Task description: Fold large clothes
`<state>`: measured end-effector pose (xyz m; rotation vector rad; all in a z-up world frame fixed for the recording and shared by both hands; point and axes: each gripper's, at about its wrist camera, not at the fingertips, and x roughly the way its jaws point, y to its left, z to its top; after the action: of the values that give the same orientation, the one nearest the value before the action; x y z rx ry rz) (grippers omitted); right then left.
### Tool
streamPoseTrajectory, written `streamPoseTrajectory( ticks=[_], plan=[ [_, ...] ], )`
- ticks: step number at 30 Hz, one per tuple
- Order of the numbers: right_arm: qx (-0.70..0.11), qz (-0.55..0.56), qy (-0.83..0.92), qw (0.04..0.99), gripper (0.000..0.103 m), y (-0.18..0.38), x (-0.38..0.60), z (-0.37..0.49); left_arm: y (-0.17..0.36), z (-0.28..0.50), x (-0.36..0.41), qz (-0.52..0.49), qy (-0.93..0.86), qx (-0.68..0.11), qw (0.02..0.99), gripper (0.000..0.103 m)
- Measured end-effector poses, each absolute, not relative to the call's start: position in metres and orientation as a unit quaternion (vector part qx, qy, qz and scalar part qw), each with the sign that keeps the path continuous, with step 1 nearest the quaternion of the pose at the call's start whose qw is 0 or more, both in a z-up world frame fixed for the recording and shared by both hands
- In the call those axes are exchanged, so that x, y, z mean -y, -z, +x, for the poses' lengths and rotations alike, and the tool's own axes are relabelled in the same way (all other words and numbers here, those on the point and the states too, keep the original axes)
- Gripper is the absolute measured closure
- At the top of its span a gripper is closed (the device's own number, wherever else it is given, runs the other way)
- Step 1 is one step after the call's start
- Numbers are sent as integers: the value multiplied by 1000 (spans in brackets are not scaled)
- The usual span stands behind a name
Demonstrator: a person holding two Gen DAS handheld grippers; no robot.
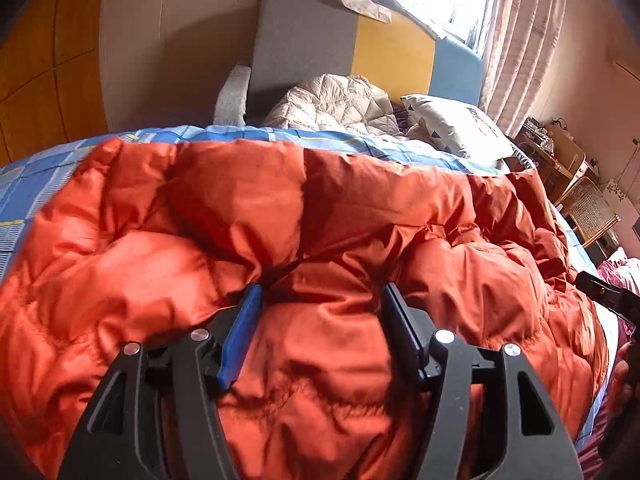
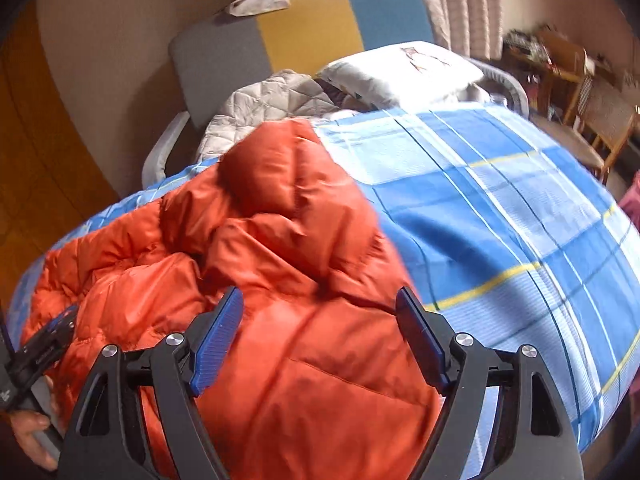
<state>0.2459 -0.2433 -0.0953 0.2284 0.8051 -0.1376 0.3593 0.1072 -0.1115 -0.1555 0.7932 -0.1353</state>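
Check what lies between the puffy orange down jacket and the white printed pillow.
In the left wrist view, blue plaid bedsheet lies between the orange down jacket and the white pillow.

looked from the left wrist steeply down, close over the orange down jacket (image 1: 304,240), toward the headboard (image 1: 360,52) beyond it. looked from the right wrist likewise, close over the jacket's right edge, headboard ahead. shared the jacket, the blue plaid bedcover (image 2: 500,208), the pillow (image 2: 404,68) below the headboard.
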Motion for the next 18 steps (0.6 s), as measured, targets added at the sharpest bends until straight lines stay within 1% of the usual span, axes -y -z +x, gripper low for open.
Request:
streamPoseTrajectory(
  ticks=[3, 9, 12, 18],
  plan=[
    [-397, 131, 67, 906, 25, 99, 257, 240, 105, 349, -113, -72, 62, -378, 921, 41],
    [-426, 208, 35, 880, 25, 122, 290, 229, 105, 337, -122, -66, 65, -381, 920, 41],
    [-439, 253, -6, 862, 25, 133, 293, 228, 111, 339, -119, -60, 66, -387, 918, 41],
    [-469, 284, -76, 833, 25, 146, 280, 237, 118, 344, -122, -65, 73, -392, 915, 41]
  ],
)
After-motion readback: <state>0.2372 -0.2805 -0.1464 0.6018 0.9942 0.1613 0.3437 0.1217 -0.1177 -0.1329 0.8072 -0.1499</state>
